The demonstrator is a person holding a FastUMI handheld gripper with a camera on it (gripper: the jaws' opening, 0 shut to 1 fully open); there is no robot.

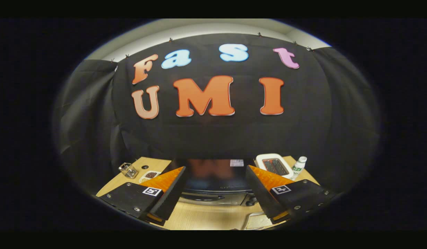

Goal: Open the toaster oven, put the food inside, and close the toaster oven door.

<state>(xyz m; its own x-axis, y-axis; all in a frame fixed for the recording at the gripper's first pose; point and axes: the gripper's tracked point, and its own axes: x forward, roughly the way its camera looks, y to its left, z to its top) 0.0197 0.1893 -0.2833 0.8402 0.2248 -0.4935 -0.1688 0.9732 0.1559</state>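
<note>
The tool (215, 188) hovers with its fingers spread apart, gripping nothing. The toaster oven (213, 181) sits on the wooden worktop (206, 218) at 12 o'clock, just beyond the fingers. A white toaster (274, 166) and bottle (298, 166) stand at 2 o'clock.

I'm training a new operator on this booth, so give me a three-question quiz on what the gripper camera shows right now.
1. True or false: the gripper is open with nothing held.
2. What lies just ahead of the gripper, between its fingers: (a) toaster oven, (b) white toaster, (c) bottle?
3. Fill in: the small clear container stands on the wooden ____.

Key: 1 true; 2 a; 3 table.
</note>
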